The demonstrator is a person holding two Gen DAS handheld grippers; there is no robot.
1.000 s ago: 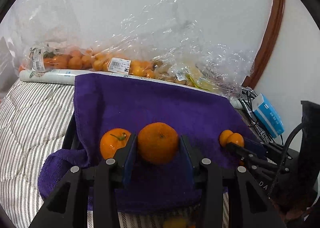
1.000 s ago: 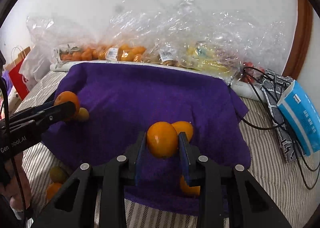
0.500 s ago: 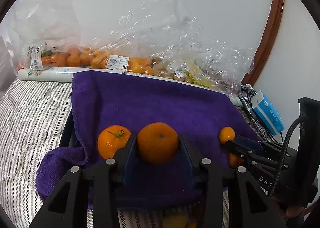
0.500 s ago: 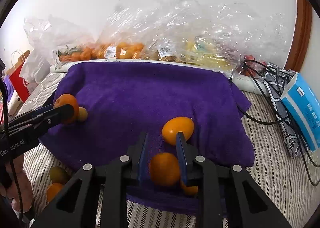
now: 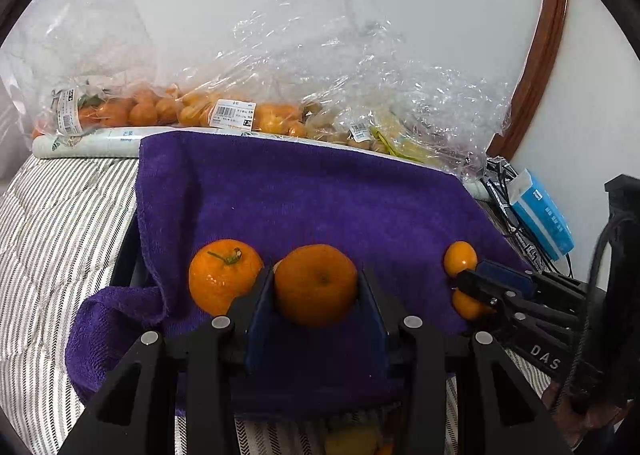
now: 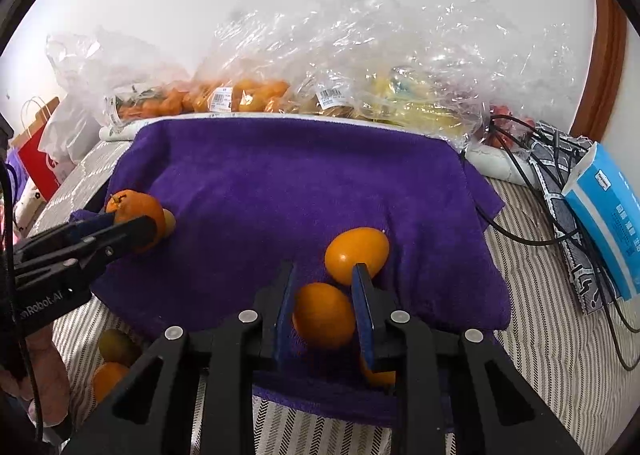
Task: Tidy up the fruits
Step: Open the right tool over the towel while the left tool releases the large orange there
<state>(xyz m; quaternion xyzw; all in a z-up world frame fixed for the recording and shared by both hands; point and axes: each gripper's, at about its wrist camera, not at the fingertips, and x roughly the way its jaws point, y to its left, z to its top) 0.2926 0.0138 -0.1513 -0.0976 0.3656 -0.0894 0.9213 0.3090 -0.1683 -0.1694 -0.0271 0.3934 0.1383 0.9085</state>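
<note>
Fruit fills both views. From the left wrist we see our left gripper clamped on a round tangerine above the purple towel, a stemmed tangerine just beside it — bagged fruit lines the wall behind. From the right wrist, our right gripper stands narrow around a small orange fruit low on the towel's front edge; its jaws have just been closing, and whether the pads press it we cannot tell. Another oval fruit lies just beyond.
</note>
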